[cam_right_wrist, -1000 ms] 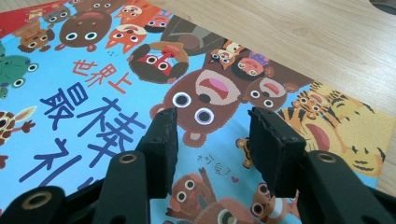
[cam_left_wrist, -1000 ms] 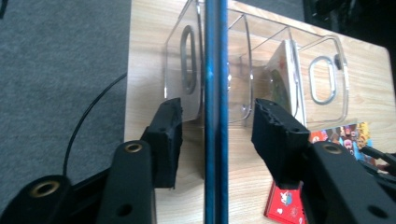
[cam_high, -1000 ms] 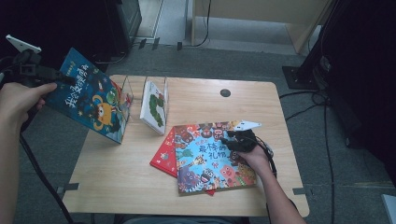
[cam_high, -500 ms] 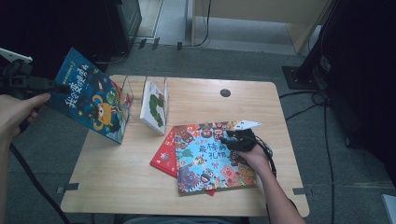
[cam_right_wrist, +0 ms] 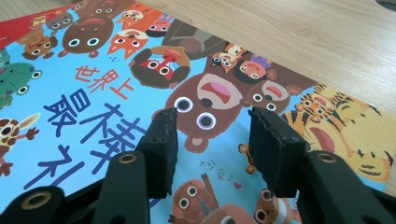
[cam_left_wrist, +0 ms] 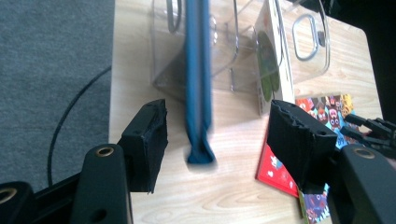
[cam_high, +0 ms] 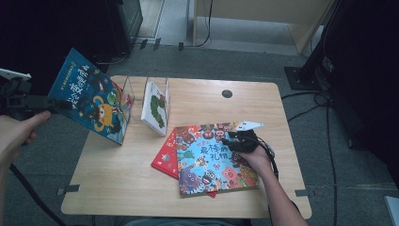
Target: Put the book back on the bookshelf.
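At the table's left edge: a blue picture book (cam_high: 91, 102) stands on end, tilted, leaning against a clear acrylic book rack (cam_high: 128, 96), its lower corner on the wooden table (cam_high: 141, 188).
Left gripper (cam_left_wrist: 212, 140): held level off the table's left side in the person's left hand (cam_high: 16, 134); its jaws have just been opening and now stand spread on either side of the blue book's spine, with clear air between each pad and the cover.
Seen along the left gripper: the blue book runs edge-on between the jaws, its near end blurred, resting on the tabletop.
In the rack: a white picture book (cam_high: 155, 108) with a green caterpillar on its cover stands upright in the next slot, to the right of the blue book.
Right of centre: a light-blue picture book (cam_high: 211, 162) crowded with cartoon animals lies flat on top of a red book (cam_high: 164, 157), which shows beneath its left edge.
Right gripper (cam_right_wrist: 212, 128): lowered onto the flat book's upper right corner by the right hand (cam_high: 256, 157); jaws spread apart over the printed cover, nothing pinched between them.
Floor: grey carpet (cam_high: 235, 61) with black cables beyond the table.
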Motion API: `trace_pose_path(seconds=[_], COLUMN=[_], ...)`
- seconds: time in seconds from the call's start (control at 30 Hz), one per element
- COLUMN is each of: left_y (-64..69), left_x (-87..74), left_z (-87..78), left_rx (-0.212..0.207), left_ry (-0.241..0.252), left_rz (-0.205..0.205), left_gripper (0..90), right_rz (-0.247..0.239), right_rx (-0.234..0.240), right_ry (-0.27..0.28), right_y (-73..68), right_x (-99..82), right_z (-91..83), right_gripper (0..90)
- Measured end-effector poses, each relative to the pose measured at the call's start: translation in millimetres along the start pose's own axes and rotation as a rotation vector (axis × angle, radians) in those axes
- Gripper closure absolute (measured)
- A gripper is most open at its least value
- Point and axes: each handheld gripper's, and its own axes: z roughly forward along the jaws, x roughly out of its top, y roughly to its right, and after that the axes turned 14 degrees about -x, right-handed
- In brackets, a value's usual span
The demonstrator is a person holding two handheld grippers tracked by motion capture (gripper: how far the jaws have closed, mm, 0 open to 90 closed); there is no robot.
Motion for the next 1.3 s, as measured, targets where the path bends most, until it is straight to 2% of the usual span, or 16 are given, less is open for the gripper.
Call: trace_pose_path(seconds=[0.3, 0.4, 0.53, 0.8, 0.97, 1.2, 1.3], left_y=[4.9, 6.5, 10.2, 18.3, 28.0, 35.8, 40.5], left_x=[-30.9, -37.5, -48.1, -68.7, -76.8, -83.6, -85.7], left_z=[4.0, 5.3, 13.4, 33.1, 52.5, 88.0, 104.1], left_rx=[0.004, -0.011, 0.024, -0.014, -0.026, -0.077, -0.091], left_ry=[0.004, 0.008, 0.002, -0.002, -0.029, -0.058, -0.085], left_rz=[0.023, 0.024, 0.046, 0.077, 0.110, 0.129, 0.152], left_gripper=[39.0, 38.7, 38.6, 38.8, 39.0, 39.1, 39.0], right_rz=[0.015, 0.024, 0.027, 0.044, 0.049, 0.061, 0.062], right_rx=[0.003, 0.004, 0.000, -0.007, -0.016, -0.024, -0.027], right_ry=[-0.002, 0.001, 0.004, 0.010, 0.016, 0.011, 0.008], right_y=[1.5, 2.3, 3.2, 7.5, 10.7, 14.9, 16.0], right_x=[0.3, 0.5, 0.4, -0.9, -1.6, -3.5, -4.3], right_z=[-1.9, -2.7, -3.7, -7.2, -9.4, -10.7, -10.8], right_gripper=[52.7, 52.7, 52.7, 52.8, 52.8, 52.9, 52.9])
